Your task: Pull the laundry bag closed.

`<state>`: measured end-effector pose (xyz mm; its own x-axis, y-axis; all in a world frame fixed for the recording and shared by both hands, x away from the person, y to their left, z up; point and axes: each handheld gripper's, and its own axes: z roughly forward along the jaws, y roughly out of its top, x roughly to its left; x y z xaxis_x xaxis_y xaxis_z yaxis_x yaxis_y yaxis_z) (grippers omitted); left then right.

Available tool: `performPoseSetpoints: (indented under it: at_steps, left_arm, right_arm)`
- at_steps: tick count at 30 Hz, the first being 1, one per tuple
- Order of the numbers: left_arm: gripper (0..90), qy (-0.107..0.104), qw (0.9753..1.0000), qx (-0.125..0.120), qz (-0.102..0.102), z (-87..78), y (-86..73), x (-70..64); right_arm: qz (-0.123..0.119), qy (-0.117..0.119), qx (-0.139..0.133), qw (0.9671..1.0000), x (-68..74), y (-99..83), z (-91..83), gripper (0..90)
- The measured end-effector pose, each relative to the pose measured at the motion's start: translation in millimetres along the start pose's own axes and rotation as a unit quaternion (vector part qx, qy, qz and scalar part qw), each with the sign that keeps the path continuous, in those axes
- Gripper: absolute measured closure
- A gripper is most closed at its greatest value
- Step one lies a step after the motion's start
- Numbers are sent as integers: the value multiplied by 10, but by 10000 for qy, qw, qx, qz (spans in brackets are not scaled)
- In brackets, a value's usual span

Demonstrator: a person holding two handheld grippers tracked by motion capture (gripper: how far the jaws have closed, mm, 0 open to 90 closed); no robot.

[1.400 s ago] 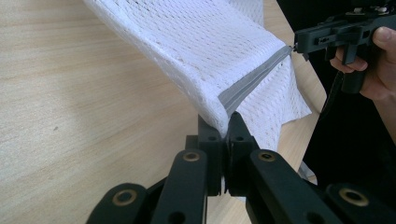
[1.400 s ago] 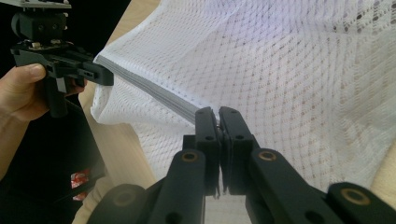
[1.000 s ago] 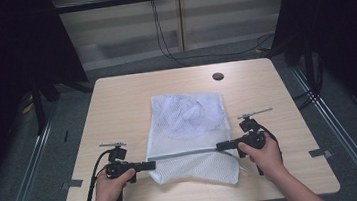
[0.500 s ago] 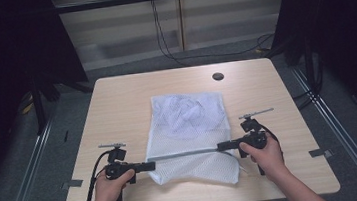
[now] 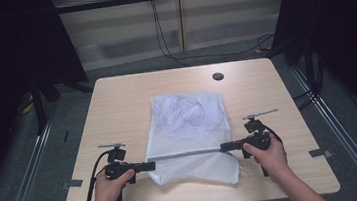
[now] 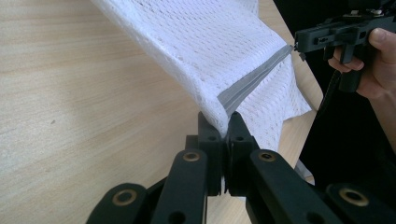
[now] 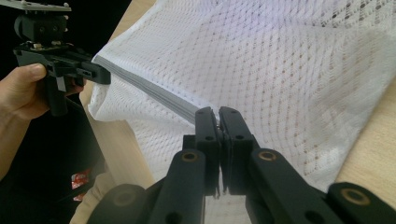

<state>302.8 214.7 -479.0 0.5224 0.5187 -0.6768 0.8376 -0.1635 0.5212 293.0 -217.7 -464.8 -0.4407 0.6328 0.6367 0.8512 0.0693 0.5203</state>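
A white mesh laundry bag lies in the middle of the wooden table, with white cloth inside its far half. A grey zipper band runs across its near part and is stretched taut between the grippers. My left gripper is shut on the band's left end, where the mesh bunches between the jaws. My right gripper is shut on the band's right end. The bag's near edge hangs below the band toward the table's front.
The light wooden table has a dark round hole at its far right. Metal rails run along the floor on both sides. Dark curtains stand to the left and right. Cables hang from the back wall.
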Motion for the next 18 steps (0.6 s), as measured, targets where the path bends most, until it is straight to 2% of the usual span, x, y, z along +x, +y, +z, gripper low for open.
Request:
performPoseSetpoints:
  at_steps: [3,5,9,11,12,15,17,18]
  left_arm:
    - [878,-17,10000,-4,-18,-3,-8,-3]
    - [879,3,10000,-2,64,-16,-7,11]
    - [879,-7,10000,-17,-10,-25,-18,-3]
    - [879,27,10000,7,70,-36,-19,12]
    - [879,24,10000,-23,7,-40,-23,8]
    - [878,52,10000,-25,56,-68,-30,26]
    - [879,3,10000,-34,-14,-76,-37,26]
    - [878,30,10000,-17,74,-85,-34,35]
  right_arm:
    - [21,32,0,10000,0,2,-1,870]
    - [-5,23,-7,10000,-2,2,5,870]
    - [-3,50,20,10000,-2,3,16,870]
    - [8,57,24,10000,0,2,23,870]
    - [4,44,27,10000,-1,1,25,870]
    - [-2,15,4,10000,-25,-8,11,870]
    - [19,1,-7,10000,-38,-14,-7,870]
    - [7,8,-14,10000,-45,-16,-15,870]
